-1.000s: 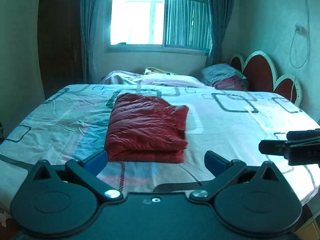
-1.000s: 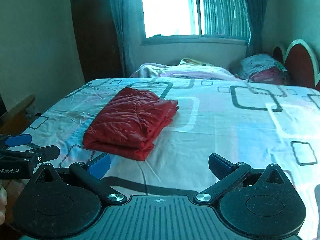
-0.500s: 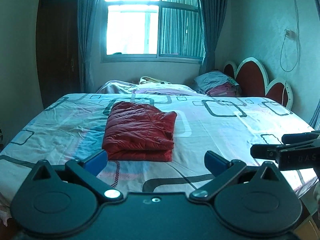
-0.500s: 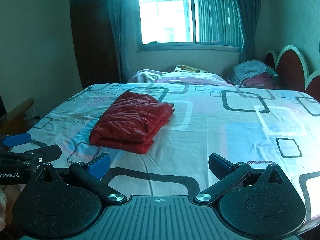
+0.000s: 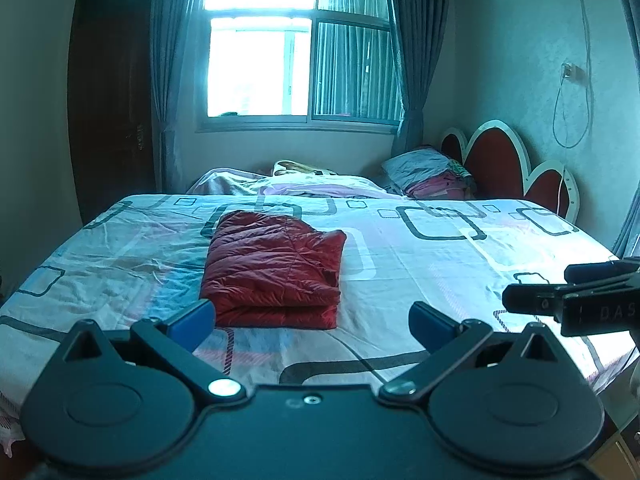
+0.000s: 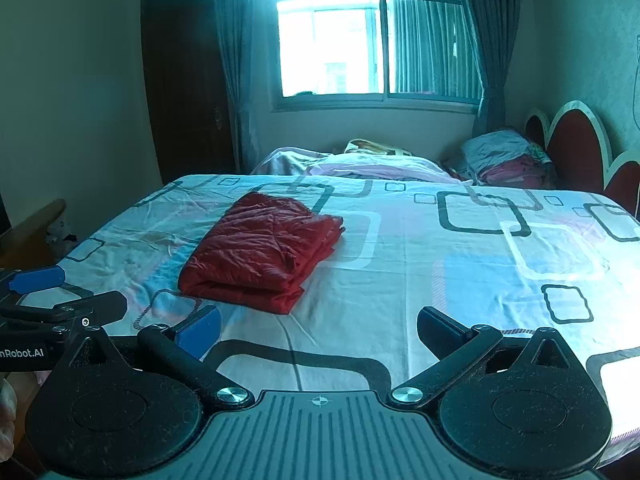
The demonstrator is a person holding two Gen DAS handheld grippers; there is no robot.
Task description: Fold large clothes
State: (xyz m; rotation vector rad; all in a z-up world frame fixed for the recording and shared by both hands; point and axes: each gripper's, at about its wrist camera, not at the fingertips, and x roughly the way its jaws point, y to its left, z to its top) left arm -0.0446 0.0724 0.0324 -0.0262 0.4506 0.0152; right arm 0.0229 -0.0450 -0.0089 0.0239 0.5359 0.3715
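A red quilted garment [image 5: 276, 268] lies folded into a thick rectangle on the patterned bed sheet [image 5: 440, 264]; it also shows in the right wrist view [image 6: 264, 252]. My left gripper [image 5: 312, 320] is open and empty, held back from the bed's near edge, just short of the garment. My right gripper [image 6: 318, 330] is open and empty, to the right of the garment and apart from it. Each gripper shows at the side of the other's view, the right one [image 5: 572, 300] and the left one [image 6: 52, 300].
A red scalloped headboard [image 5: 504, 164] and piled pillows and bedding [image 5: 428, 172] stand at the far right. A window [image 5: 296, 48] with curtains and a dark wardrobe [image 5: 112, 100] are behind. A wooden piece [image 6: 32, 232] stands left of the bed.
Both grippers have drawn back and risen from the bed, so the folded garment looks smaller and farther. The garment has not moved. Both stay open.
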